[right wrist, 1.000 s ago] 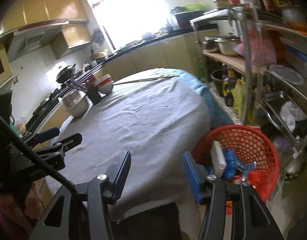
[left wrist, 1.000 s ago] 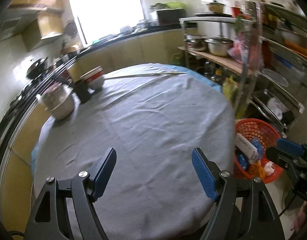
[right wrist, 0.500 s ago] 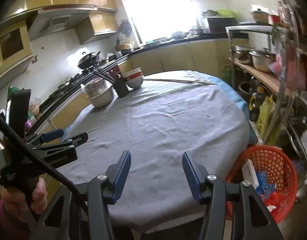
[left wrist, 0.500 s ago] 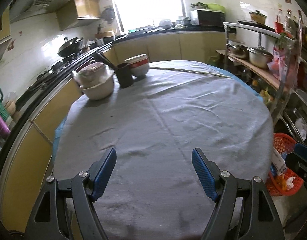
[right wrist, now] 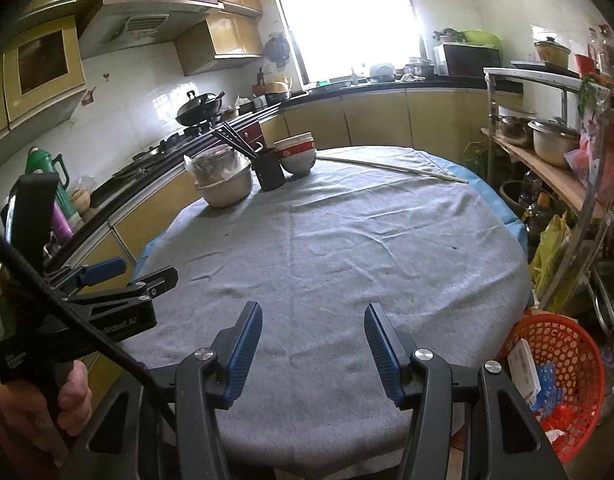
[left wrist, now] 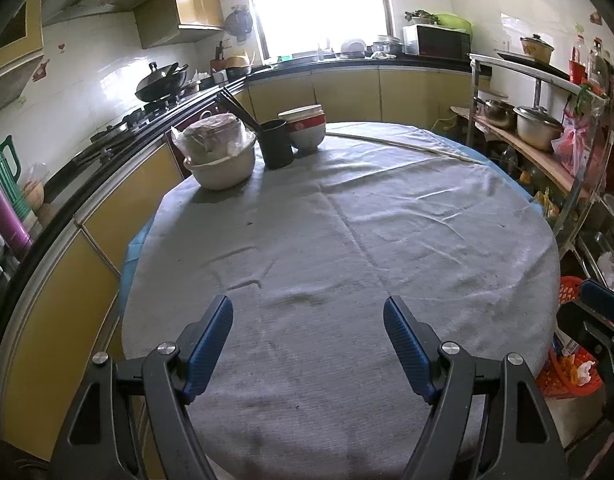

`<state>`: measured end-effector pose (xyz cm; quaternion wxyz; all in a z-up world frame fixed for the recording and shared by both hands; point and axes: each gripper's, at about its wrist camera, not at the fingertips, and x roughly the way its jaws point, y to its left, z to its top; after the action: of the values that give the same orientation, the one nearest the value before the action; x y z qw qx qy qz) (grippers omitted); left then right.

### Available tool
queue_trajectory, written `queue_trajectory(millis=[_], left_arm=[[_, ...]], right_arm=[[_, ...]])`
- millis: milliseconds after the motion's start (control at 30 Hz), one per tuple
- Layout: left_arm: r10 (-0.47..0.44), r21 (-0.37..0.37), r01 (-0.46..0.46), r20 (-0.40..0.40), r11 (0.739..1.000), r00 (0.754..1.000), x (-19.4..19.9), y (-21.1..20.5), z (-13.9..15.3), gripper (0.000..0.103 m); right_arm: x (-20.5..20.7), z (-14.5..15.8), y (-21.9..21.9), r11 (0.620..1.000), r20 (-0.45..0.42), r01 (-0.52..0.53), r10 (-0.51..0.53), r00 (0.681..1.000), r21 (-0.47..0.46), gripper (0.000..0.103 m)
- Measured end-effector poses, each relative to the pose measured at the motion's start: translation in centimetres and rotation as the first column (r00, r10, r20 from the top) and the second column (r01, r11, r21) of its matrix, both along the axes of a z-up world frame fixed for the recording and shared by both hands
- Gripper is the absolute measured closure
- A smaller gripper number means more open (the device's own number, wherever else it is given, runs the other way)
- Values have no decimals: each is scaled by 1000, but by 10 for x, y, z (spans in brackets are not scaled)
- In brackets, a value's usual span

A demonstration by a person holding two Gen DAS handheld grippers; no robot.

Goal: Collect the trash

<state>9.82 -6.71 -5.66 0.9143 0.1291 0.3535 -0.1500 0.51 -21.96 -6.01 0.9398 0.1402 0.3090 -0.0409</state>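
Both grippers hang over the near edge of the round worktop, which is covered with a grey cloth.

Left gripper: jaws wide apart, nothing between them, only bare cloth beyond the tips. Right gripper: jaws also apart, a narrower gap, nothing held.

Ahead of both sets of jaws, at the far left of the worktop: a metal bowl with a plastic-wrapped bundle in it, a black cup holding dark chopsticks, and stacked red-and-white bowls just beside the cup. A long pale stick lies along the far edge.

Trash: in the red mesh basket on the floor, to the right of the right gripper's jaws and below the worktop edge. It holds a white box and blue and red scraps.

A hand grips the left gripper's handle, at the left of the right wrist view.
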Motion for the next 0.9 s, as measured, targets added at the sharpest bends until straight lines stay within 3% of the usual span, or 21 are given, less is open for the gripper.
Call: queue_trajectory(millis=[900], left_arm=[[39, -17, -39, -3, 999, 999, 4, 17, 1, 25]], right_arm=[[16, -2, 11, 1000, -33, 3, -3, 999, -5, 46]])
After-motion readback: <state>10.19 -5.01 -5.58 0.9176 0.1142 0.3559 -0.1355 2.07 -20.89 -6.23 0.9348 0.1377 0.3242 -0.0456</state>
